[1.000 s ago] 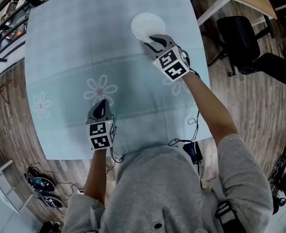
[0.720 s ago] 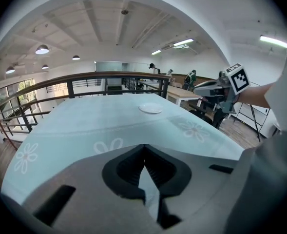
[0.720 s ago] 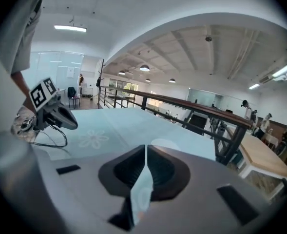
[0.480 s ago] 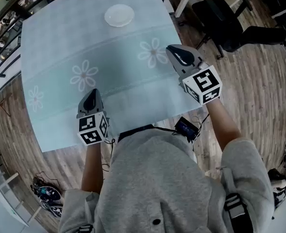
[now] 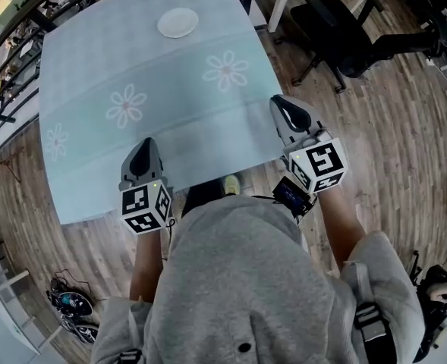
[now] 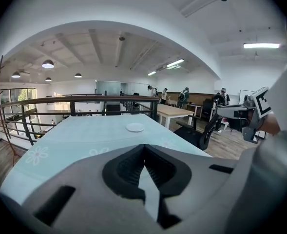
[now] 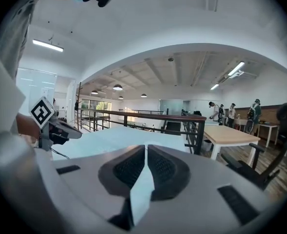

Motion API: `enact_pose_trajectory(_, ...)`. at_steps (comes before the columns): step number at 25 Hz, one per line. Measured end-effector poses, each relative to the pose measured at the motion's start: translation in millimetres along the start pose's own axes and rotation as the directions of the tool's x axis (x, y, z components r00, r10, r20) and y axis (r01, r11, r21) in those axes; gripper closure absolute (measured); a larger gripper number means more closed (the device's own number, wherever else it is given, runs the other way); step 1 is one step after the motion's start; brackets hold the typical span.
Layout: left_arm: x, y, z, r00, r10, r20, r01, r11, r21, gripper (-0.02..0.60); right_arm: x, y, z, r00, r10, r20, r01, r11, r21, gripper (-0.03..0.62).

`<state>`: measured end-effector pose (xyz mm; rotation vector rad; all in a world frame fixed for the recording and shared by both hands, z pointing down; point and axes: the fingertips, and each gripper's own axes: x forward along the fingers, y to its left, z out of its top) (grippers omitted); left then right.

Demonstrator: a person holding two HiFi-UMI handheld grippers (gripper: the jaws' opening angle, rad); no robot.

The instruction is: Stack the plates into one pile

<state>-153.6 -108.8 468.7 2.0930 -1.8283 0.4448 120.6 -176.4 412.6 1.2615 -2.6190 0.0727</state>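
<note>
My left gripper [image 5: 142, 152] hangs over the near edge of the table [image 5: 94, 67], and its two fingers are pressed together with nothing between them. My right gripper [image 5: 285, 106] is at the near right corner of the same table. Its fingers are also together and carry nothing. The white plates [image 5: 177, 23] lie far from both grippers, near the far edge of the light blue cloth [image 5: 86, 150]. How many plates are in this pile I cannot tell.
</note>
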Motion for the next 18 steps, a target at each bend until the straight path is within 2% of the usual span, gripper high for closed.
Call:
enact_pose_trajectory(6,-12,-9,2,1.000,0.006,0.013,-0.006,1.000,0.003,0.561,-12,4,4,0.999,-0.017,0.030,0.017,1.000,0.018,0.559)
enact_pose_trajectory(13,-26,-14,3,0.999,0.016,0.028,-0.016,1.000,0.001,0.561,-13,18,1,0.999,0.016,0.030,-0.017,0.999,0.033,0.558)
enact_pose_trajectory(18,-33,-7,0,1.000,0.022,0.020,-0.022,1.000,0.002,0.561,-7,29,1,0.999,0.037,0.012,-0.037,0.999,0.008,0.558)
